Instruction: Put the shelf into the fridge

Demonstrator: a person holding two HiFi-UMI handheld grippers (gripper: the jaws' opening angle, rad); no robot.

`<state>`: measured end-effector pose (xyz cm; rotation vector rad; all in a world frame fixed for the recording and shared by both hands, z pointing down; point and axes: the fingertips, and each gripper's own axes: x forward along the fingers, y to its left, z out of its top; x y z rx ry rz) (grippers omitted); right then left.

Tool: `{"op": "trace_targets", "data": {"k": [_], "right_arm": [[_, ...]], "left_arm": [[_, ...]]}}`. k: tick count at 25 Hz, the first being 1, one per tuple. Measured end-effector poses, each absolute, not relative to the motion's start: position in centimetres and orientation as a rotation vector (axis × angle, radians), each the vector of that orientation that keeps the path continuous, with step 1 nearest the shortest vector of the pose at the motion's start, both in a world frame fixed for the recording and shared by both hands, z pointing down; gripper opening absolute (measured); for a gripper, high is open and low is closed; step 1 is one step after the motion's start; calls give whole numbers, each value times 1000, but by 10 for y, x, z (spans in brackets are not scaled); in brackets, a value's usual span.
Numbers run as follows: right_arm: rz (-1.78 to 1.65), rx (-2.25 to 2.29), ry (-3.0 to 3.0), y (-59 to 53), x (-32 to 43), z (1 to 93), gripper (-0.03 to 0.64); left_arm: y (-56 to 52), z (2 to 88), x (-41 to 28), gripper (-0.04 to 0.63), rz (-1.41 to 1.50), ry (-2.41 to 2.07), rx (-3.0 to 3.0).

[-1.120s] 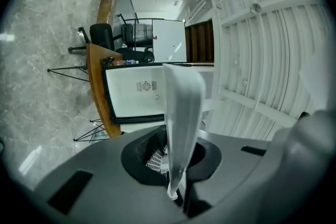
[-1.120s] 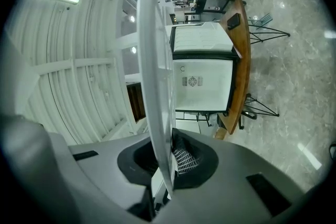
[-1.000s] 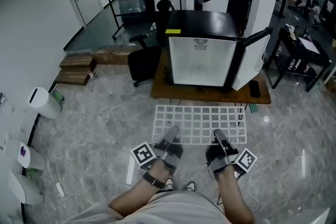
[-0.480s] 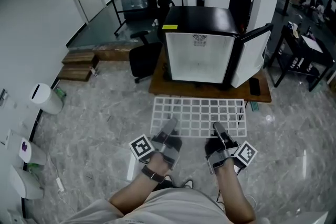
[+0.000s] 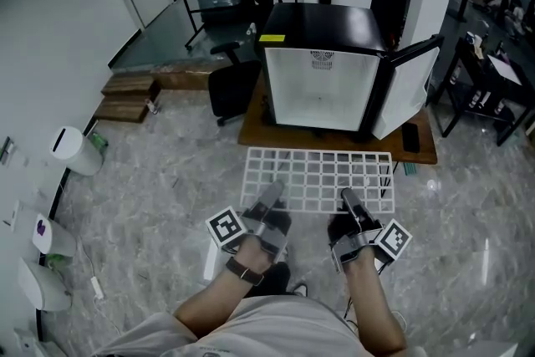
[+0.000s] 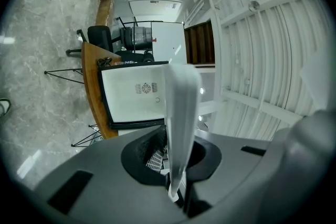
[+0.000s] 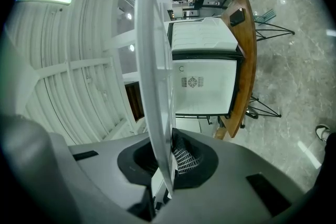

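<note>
I hold a white wire grid shelf (image 5: 318, 178) flat in front of me, between both grippers. My left gripper (image 5: 269, 198) is shut on its near edge at the left. My right gripper (image 5: 349, 201) is shut on the near edge at the right. Ahead stands a small black fridge (image 5: 322, 21) with a white inside, its door (image 5: 407, 96) swung open to the right. In the left gripper view the shelf (image 6: 178, 107) shows edge-on between the jaws of that gripper (image 6: 176, 186), with the fridge (image 6: 134, 97) beyond. The right gripper view shows the same: shelf (image 7: 155, 86), gripper (image 7: 165, 176), fridge (image 7: 202, 81).
The fridge stands on a low wooden table (image 5: 334, 145) with a dark phone (image 5: 410, 138) on its right end. A black office chair (image 5: 230, 92) is left of it. Wooden planks (image 5: 125, 96) and a white bin (image 5: 71, 155) lie at the left, a black rack (image 5: 493, 88) at the right.
The shelf and both grippers have moved a little forward, toward the fridge. Both grips are unchanged.
</note>
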<state>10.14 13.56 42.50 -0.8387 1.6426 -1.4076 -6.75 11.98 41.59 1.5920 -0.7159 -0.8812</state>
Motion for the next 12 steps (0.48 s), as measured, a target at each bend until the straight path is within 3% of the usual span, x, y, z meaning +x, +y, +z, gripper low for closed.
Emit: {"op": "trace_targets", "data": {"k": [12], "right_arm": [[-1386, -881, 1645, 87, 97, 443, 46]], "left_arm": [[65, 436, -71, 28, -861, -666, 1590]]}}
